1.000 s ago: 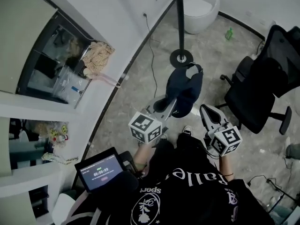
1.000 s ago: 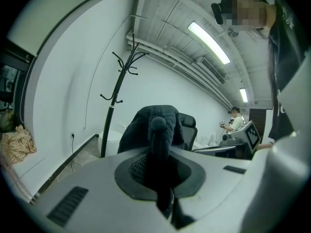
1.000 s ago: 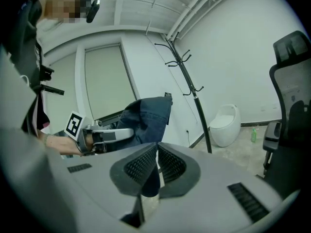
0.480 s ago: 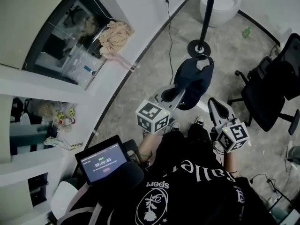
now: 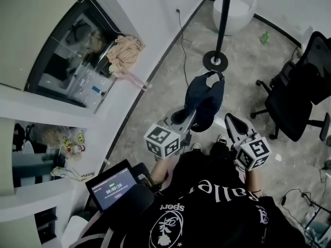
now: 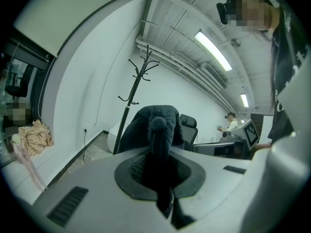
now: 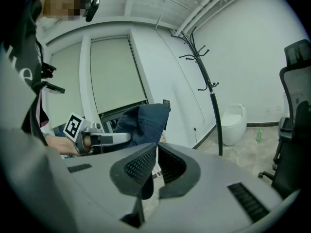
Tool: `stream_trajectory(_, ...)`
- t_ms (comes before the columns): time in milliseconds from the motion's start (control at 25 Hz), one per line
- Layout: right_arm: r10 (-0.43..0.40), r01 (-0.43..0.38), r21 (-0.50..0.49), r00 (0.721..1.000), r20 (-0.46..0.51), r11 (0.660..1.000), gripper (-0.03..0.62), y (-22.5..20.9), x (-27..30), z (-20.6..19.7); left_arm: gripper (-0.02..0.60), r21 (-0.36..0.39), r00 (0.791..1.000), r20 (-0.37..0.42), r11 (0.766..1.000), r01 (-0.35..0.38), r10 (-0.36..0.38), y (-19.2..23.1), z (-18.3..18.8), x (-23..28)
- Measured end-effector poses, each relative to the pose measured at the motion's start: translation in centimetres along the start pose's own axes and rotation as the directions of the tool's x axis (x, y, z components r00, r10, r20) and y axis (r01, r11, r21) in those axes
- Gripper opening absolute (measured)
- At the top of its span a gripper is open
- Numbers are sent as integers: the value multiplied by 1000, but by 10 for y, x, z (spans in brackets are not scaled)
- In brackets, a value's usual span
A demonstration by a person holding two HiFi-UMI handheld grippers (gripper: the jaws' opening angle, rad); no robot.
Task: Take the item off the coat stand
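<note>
A dark blue cloth item hangs off the stand, and my left gripper is shut on it. In the left gripper view the item drapes over the closed jaws of the left gripper. The black coat stand rises from its round base beyond the item, and its hooks are bare. My right gripper sits to the right of the item, shut with nothing in it. Its pads meet at the tip, and that view also shows the item and the left gripper.
A black office chair stands at the right. A white round tub and a green bottle sit behind the stand. A cable runs along the wall. Beige cloth lies on the counter at the left, and a tablet is near my body.
The head view has swung a little, so the stand's place in the picture shifts. The left gripper keeps its hold on the item, and the right gripper stays beside it.
</note>
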State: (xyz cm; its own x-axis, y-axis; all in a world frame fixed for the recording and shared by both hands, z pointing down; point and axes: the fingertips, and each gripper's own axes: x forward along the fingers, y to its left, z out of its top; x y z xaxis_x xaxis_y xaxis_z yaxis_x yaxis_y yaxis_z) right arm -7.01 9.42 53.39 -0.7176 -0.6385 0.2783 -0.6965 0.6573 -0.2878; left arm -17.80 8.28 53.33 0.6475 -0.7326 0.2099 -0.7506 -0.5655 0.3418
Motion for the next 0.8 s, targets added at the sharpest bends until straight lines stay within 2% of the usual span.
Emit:
stream_trajectory(280, -2, 2, -5, 1000, 23, 1000, 18, -4, -1, 6, 17, -14, 999, 25, 999, -29, 29, 8, 2, -5)
stream_trajectory(800, -14, 14, -14, 1000, 16, 1000, 18, -23, -8, 12, 17, -20, 999, 23, 999, -33, 33, 5, 6, 12)
